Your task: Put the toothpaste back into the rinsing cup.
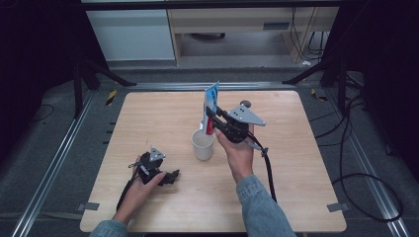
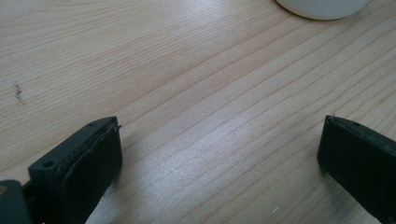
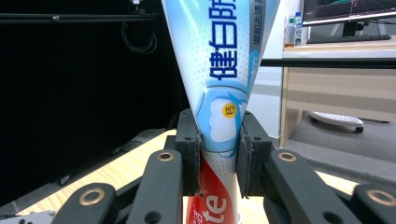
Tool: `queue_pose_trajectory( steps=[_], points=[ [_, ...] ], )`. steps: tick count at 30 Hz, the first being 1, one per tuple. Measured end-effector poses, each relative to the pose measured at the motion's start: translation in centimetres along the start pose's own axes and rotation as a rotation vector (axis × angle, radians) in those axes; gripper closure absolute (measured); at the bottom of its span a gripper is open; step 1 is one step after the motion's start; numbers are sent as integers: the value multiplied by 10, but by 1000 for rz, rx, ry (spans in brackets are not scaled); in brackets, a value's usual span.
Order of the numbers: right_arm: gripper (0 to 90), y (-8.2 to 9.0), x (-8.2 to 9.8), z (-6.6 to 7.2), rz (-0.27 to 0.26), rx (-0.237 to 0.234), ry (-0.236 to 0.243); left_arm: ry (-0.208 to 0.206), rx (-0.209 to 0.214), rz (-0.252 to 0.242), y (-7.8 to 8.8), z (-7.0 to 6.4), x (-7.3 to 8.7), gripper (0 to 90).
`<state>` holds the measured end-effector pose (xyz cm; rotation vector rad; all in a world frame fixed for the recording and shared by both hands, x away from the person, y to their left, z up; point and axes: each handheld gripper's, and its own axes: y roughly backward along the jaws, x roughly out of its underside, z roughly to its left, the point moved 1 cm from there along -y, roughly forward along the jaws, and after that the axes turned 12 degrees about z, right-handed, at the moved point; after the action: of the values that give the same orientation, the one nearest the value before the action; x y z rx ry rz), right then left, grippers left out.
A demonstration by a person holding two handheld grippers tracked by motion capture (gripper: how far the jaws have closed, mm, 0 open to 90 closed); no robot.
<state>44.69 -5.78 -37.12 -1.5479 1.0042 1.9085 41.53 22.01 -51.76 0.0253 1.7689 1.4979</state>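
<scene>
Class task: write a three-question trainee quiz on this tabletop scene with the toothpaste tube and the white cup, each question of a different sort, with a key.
1. True or false: the left gripper holds the white cup.
2. Which gripper grips the toothpaste tube? A) left B) right C) neither
3. Fill in: the tube stands upright, crimped end up, just behind the ____ on the wooden table.

Key: 1 false, its jaws stand open over bare wood. 2 B, the right gripper is clamped on it. 3 cup.

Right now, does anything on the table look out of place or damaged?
Nothing stands out. The right gripper holds the toothpaste tube upright, cap end down, above the white cup. The left gripper rests open on the table. No spill or damage shows.
</scene>
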Motion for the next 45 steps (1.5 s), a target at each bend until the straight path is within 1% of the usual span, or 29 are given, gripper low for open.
queue_pose_trajectory(
  steps=[4,7,10,11,16,17,21,23,29,31,39,41,45],
  points=[
    [736,-4,4,3,8,-4,13,0,0,0,0,0,0,0],
    [736,-6,5,5,16,-9,4,0,0,0,0,0,0,0],
    [736,-10,10,7,22,-13,4,0,0,0,0,0,0,0],
    [736,-11,15,7,29,-14,7,0,0,0,0,0,0,0],
    [736,-14,21,8,34,-16,3,0,0,0,0,0,0,0],
    [736,-15,24,8,32,-15,10,0,0,0,0,0,0,0],
    [736,-19,30,8,46,-14,10,0,0,0,0,0,0,0],
    [736,-21,32,8,48,-16,-1,0,0,0,0,0,0,0],
    [735,-25,39,10,54,-10,19,0,0,0,0,0,0,0],
    [735,-26,41,10,55,-12,13,0,0,0,0,0,0,0],
    [734,-29,51,12,64,-9,16,0,0,0,0,0,0,0],
    [734,-30,53,11,68,-8,29,0,0,0,0,0,0,0],
    [734,-32,55,14,72,-12,34,0,0,0,0,0,0,0]
  ],
)
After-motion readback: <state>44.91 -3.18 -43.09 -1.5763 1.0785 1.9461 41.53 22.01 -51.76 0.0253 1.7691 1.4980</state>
